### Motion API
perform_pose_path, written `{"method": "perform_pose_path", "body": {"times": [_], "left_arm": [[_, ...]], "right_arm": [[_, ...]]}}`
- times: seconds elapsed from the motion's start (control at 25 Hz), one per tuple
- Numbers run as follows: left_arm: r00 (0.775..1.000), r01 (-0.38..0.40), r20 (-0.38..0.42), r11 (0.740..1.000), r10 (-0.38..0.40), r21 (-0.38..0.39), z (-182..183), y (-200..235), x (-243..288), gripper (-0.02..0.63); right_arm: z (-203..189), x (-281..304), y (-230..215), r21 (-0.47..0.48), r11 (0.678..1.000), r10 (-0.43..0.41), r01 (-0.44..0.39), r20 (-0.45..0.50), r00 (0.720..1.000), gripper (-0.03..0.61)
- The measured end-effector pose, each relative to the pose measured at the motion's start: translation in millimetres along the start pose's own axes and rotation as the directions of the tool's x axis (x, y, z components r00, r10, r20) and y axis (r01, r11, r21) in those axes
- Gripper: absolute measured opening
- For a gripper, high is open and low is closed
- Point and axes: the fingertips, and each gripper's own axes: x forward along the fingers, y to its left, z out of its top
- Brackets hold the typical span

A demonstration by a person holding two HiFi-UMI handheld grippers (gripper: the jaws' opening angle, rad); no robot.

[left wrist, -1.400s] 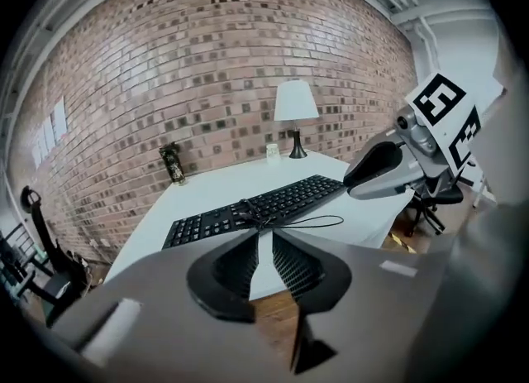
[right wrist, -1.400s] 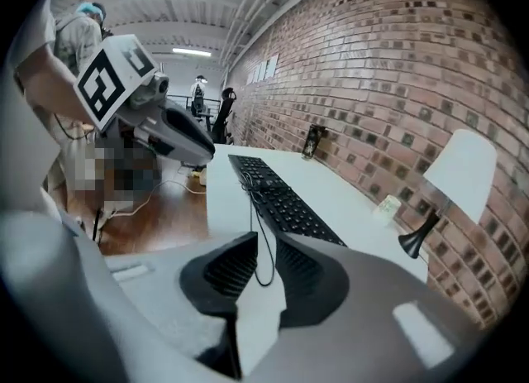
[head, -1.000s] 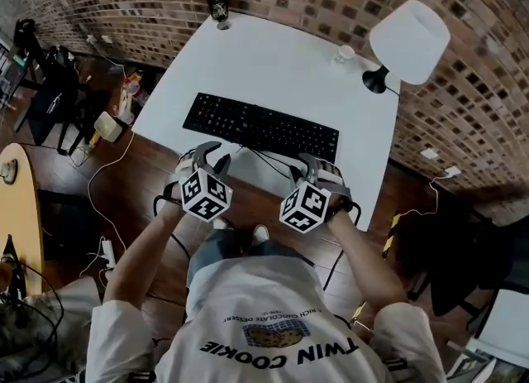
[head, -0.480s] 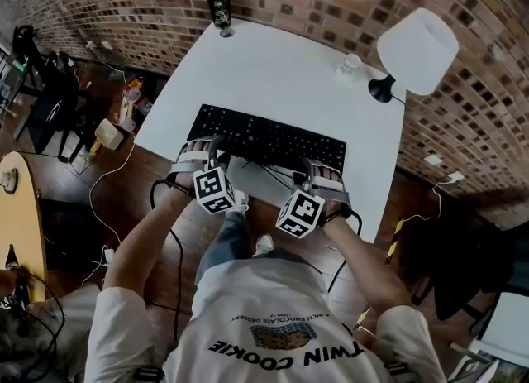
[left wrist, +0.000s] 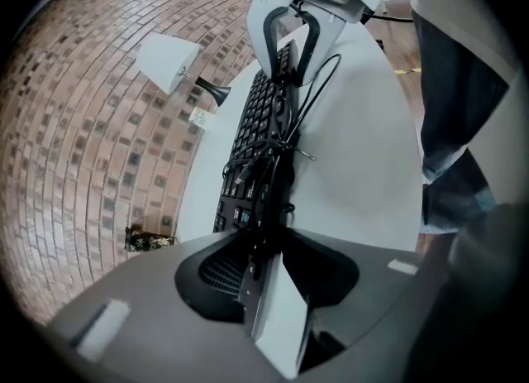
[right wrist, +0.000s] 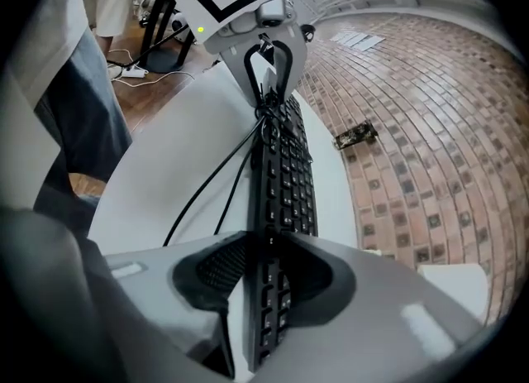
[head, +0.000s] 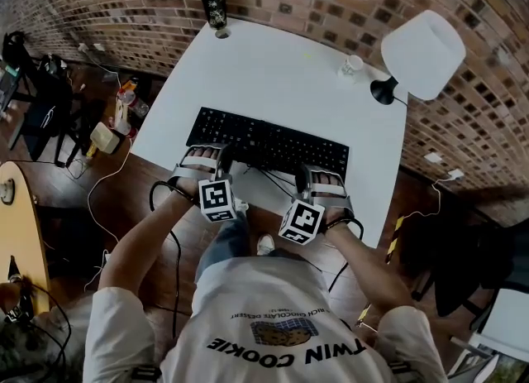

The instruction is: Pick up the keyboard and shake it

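The black keyboard [head: 269, 140] lies flat near the front edge of the white worktop [head: 273, 67], its cable [head: 266, 173] looping off the near side. The left hand-held gripper [head: 216, 158] takes the keyboard's near-left corner, jaws closing with the thin edge between them; the right hand-held gripper [head: 308, 177] does the same at the near-right corner. Beyond the keyboard there is bare worktop, with the white lamp [head: 421, 52] far right and a dark cup [head: 216, 1] far left.
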Motion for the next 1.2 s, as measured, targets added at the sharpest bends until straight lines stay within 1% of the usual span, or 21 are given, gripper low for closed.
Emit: {"method": "perform_pose_path", "body": {"times": [0.12,0.24,0.36,0.48,0.56,0.64,0.72,0.8,0.88,0.96,1.04,1.16,1.2], "left_arm": [[0.999,0.034,0.0,0.999,-0.034,0.004,0,1,0,0.137],[0.996,0.086,0.002,0.996,-0.086,-0.017,1,5,-3,0.134],[0.989,0.15,0.005,0.989,-0.15,-0.009,1,11,-7,0.13],[0.971,0.24,-0.007,0.971,-0.24,0.015,3,19,-12,0.127],[0.951,0.309,-0.007,0.951,-0.309,0.02,6,27,-15,0.126],[0.927,0.374,0.0,0.927,-0.374,0.018,9,35,-19,0.124],[0.901,0.434,-0.001,0.901,-0.434,0.017,11,44,-22,0.121],[0.867,0.498,-0.008,0.867,-0.498,0.024,14,52,-24,0.12],[0.828,0.561,-0.018,0.826,-0.561,0.043,15,60,-24,0.12],[0.784,0.62,-0.025,0.782,-0.62,0.065,16,68,-23,0.118],[0.745,0.666,-0.022,0.74,-0.667,0.091,15,78,-21,0.117],[0.693,0.717,-0.002,0.688,-0.721,0.113,15,93,-18,0.112],[0.674,0.733,0.0,0.67,-0.738,0.116,15,98,-17,0.112]], "right_arm": [[0,0,1,0.009,0.999,0.031,-0.031,0.002,1.0,0.133],[3,-3,0,0.058,0.993,0.101,-0.103,0.027,0.995,0.13],[4,-9,-11,0.084,0.984,0.151,-0.155,0.053,0.987,0.126],[5,-16,-21,0.113,0.966,0.221,-0.232,0.1,0.97,0.124],[4,-20,-30,0.127,0.946,0.282,-0.297,0.124,0.951,0.121],[3,-23,-40,0.141,0.92,0.347,-0.366,0.143,0.927,0.12],[3,-27,-50,0.145,0.897,0.396,-0.418,0.158,0.904,0.114],[3,-30,-59,0.141,0.875,0.439,-0.462,0.167,0.883,0.108],[3,-32,-67,0.147,0.843,0.492,-0.517,0.175,0.853,0.107],[4,-34,-75,0.165,0.8,0.549,-0.576,0.185,0.815,0.107],[6,-35,-85,0.189,0.75,0.603,-0.634,0.202,0.772,0.107],[6,-33,-96,0.225,0.655,0.678,-0.721,0.247,0.692,0.107],[5,-31,-100,0.231,0.628,0.696,-0.743,0.259,0.669,0.107]]}}
